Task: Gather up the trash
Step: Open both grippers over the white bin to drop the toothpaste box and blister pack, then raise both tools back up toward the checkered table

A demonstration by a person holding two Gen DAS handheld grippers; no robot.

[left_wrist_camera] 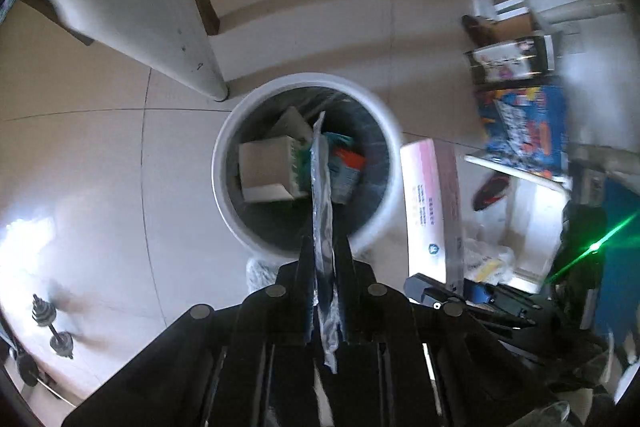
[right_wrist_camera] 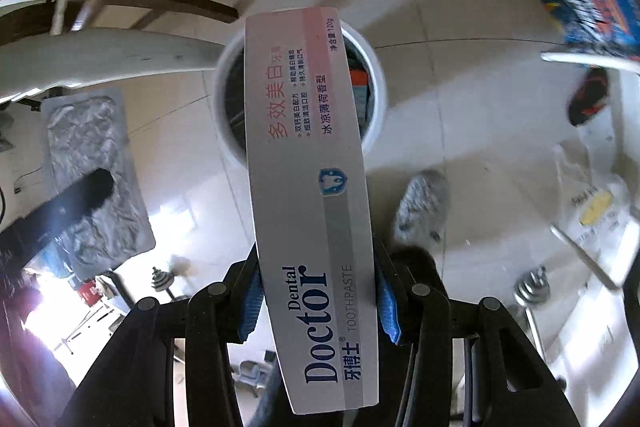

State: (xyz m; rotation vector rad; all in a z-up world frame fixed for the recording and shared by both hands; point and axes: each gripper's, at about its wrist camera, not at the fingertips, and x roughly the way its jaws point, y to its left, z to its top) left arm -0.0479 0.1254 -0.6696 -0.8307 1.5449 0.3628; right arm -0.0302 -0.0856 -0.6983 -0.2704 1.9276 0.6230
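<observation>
Over bin [left_wrist_camera: 308, 83] | left fingers [left_wrist_camera: 306, 259] pinch foil pack [left_wrist_camera: 322, 195] (edge-on) | right fingers [right_wrist_camera: 386, 291] clamp toothpaste box [right_wrist_camera: 308, 163]

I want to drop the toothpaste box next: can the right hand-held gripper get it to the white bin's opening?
Probably yes. The toothpaste box already points over the white bin, whose mouth is uncovered.

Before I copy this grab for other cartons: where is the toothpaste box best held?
Grip the toothpaste box across its narrow width near the printed "Doctor" end, as the right hand-held gripper does now. The flat long sides suit the pads.
</observation>
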